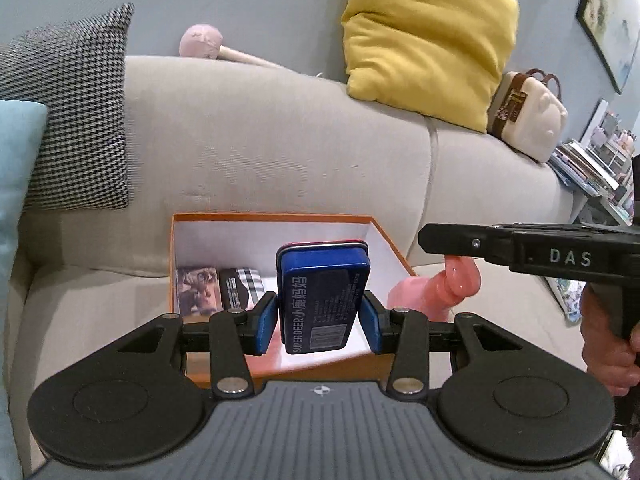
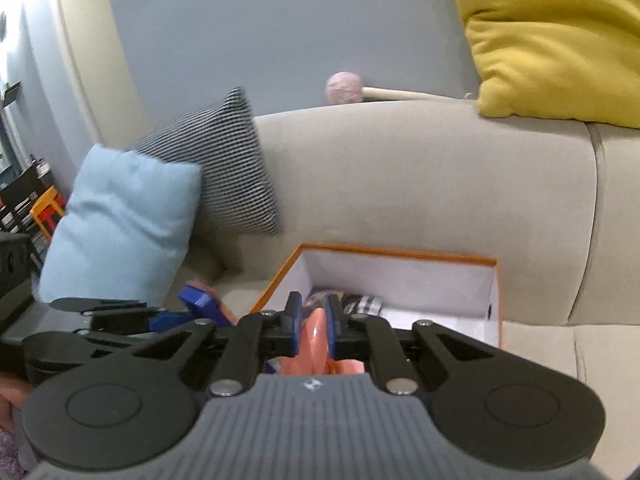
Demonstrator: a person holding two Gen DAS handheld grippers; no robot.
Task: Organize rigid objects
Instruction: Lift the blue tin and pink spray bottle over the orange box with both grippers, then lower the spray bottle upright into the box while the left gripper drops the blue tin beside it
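My left gripper (image 1: 320,320) is shut on a blue tin (image 1: 320,300) printed "SUPER DEER", held upright with a red edge behind it. The tin hangs over an orange box (image 1: 272,216) with a white inside, which stands on the sofa seat. My right gripper (image 2: 312,320) is shut on a thin part of a pink plastic object (image 2: 312,344), just in front of the same box (image 2: 400,254). In the left wrist view the right gripper (image 1: 452,240) comes in from the right, with the pink object (image 1: 440,292) hanging below it beside the box's right wall.
In the box lie a small picture tin (image 1: 198,290) and a black and plaid case (image 1: 240,288). A houndstooth cushion (image 1: 76,112), a light blue cushion (image 2: 120,224) and a yellow cushion (image 1: 428,40) rest on the grey sofa (image 1: 280,140). A cream handbag (image 1: 528,120) sits at the right.
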